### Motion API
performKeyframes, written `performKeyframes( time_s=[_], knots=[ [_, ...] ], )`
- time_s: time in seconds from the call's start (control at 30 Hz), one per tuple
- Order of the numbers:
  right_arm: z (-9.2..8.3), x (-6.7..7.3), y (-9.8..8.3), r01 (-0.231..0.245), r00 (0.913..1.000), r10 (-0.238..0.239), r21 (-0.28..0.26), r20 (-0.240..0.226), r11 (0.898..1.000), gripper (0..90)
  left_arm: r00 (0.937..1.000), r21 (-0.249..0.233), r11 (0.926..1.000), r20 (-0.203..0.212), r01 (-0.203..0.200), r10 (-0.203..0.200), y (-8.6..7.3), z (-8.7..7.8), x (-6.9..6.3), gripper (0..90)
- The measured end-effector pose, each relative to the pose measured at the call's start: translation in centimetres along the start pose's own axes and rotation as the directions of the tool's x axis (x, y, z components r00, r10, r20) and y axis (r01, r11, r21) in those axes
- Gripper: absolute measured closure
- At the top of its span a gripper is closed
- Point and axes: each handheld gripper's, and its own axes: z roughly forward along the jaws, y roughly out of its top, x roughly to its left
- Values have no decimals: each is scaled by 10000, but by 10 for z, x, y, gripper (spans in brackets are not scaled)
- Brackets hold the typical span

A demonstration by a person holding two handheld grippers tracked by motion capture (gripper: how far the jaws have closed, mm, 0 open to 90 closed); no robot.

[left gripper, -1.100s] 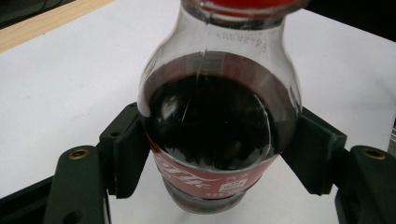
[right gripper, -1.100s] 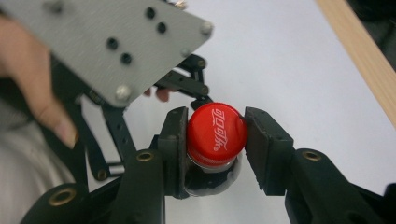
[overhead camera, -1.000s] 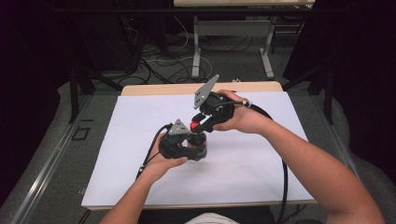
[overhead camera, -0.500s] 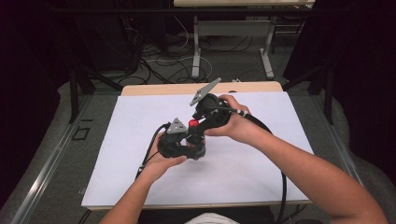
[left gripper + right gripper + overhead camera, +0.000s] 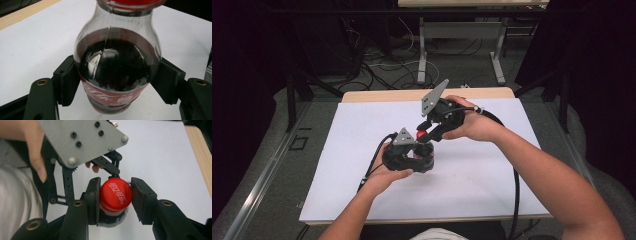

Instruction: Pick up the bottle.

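On the left of the high view, the person's left hand (image 5: 384,172) holds the left gripper (image 5: 424,152) low over the white tabletop (image 5: 337,150), its grey three-cornered plate facing up and its cable trailing back toward the near edge. In the left gripper view, its jaws press against both sides of a small bottle (image 5: 117,65) of dark cola, one black pad against each flank of the rounded body, just above the red label band. The bottle stands upright on the white surface, near the middle of the tabletop, and its base shows below the jaws.

At the centre, the red cap (image 5: 422,134) of the bottle shows as a small bright spot between the two grippers.

To the right, the right hand (image 5: 474,125) holds the right gripper (image 5: 426,135) tilted down toward the bottle from above and behind, its grey plate raised at a slant. In the right gripper view, the jaws flank the cap (image 5: 115,195): the left pad touches the cap's side, while a thin gap seems to remain at the right pad, so I cannot tell whether the cap is truly pinched. White lettering runs across the cap's top. Behind it sit the left gripper's grey plate and linkage, with the fingers (image 5: 37,167) of the left hand beside them.
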Motion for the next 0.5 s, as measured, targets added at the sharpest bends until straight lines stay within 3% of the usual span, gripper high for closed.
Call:
performKeyframes(
  time_s=[0.03, 0.1, 0.17, 0.23, 0.3, 0.33, 0.47, 0.5],
  knots=[
    [0, -3, -2, 218, 9995, -220, -109, -219, 9997, 602, 9998, 220, 9998, 200, 18, -23, 1, -2, 1, 304],
    [-1, -4, -3, 186, 9998, -187, -158, -46, 9997, 502, 10000, -8, 10000, -29, 55, -55, 0, 0, 1, 304],
    [-2, -2, -4, -382, 9988, 390, -265, 281, 9989, 428, 9999, 152, 9998, 38, 116, -117, 0, -2, 3, 304],
    [-3, 0, -4, -738, 9949, 757, -305, 667, 9968, 417, 9997, -52, 9999, -197, 155, -156, 0, -2, 5, 304],
    [-3, 4, -4, -1296, 9854, 1318, -279, 1077, 9912, 416, 9998, 96, 9999, -119, 137, -135, 0, -3, 7, 304],
    [-3, 6, -4, -1591, 9802, 1627, -403, 1129, 9864, 420, 9995, -72, 9998, -225, 198, -200, -1, -2, 7, 304],
    [-1, 14, -2, -1965, 9711, 2016, -517, 1274, 9791, 498, 9996, 45, 9998, -218, 190, -189, -1, -2, 7, 304],
    [0, 16, -2, -2302, 9640, 2352, -538, 1241, 9717, 505, 9995, 75, 9997, -237, 213, -211, -1, -2, 7, 304]
  ],
)
